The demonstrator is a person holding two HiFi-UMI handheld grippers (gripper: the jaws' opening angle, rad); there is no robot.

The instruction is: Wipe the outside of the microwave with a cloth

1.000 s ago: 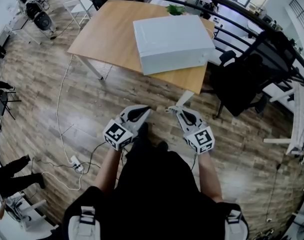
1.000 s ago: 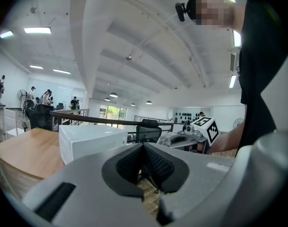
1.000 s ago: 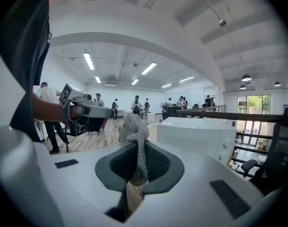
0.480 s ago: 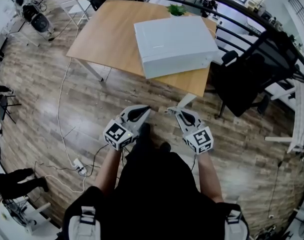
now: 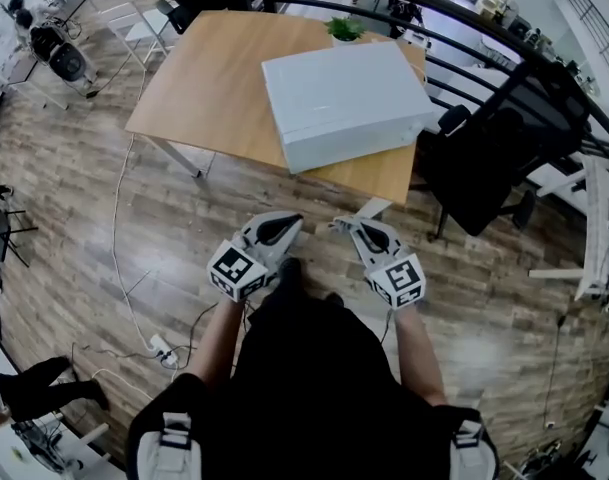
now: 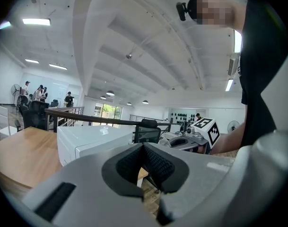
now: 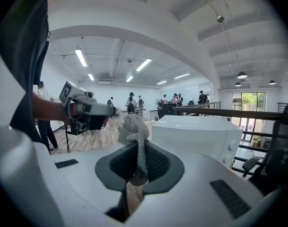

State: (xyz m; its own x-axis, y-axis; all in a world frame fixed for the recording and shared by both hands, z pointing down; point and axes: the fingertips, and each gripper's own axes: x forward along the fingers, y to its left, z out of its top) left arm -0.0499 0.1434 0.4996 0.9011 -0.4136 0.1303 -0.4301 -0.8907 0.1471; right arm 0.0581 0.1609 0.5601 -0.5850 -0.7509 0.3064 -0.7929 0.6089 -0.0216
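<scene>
1. Head view: the person is standing on the wood floor (image 5: 74, 188) just short of the table (image 5: 209, 78) and is holding both grippers low in front of the body. The microwave (image 5: 344, 98) is sitting on the table's near right part, well apart from both grippers. The left gripper (image 5: 296, 218) and the right gripper (image 5: 336, 222) are angling toward each other, with their tips near one another. A chair (image 5: 484, 163) is standing right of the table, and a plant (image 5: 344, 28) is sitting behind the microwave.
2. Left gripper view: the left gripper (image 6: 144, 145) is pressing its jaws together at the tips, with nothing between them. The microwave (image 6: 87, 143) is showing beyond them at left, on the table (image 6: 16, 157). The right gripper's cube (image 6: 206, 130) is showing at right.
3. Right gripper view: the right gripper (image 7: 136, 148) is clenching the cloth (image 7: 133, 126), a grey knit bunch that is sticking up above the jaws. The microwave (image 7: 196, 134) is sitting ahead to the right, apart from the cloth. The left gripper (image 7: 99, 112) is showing at left.
</scene>
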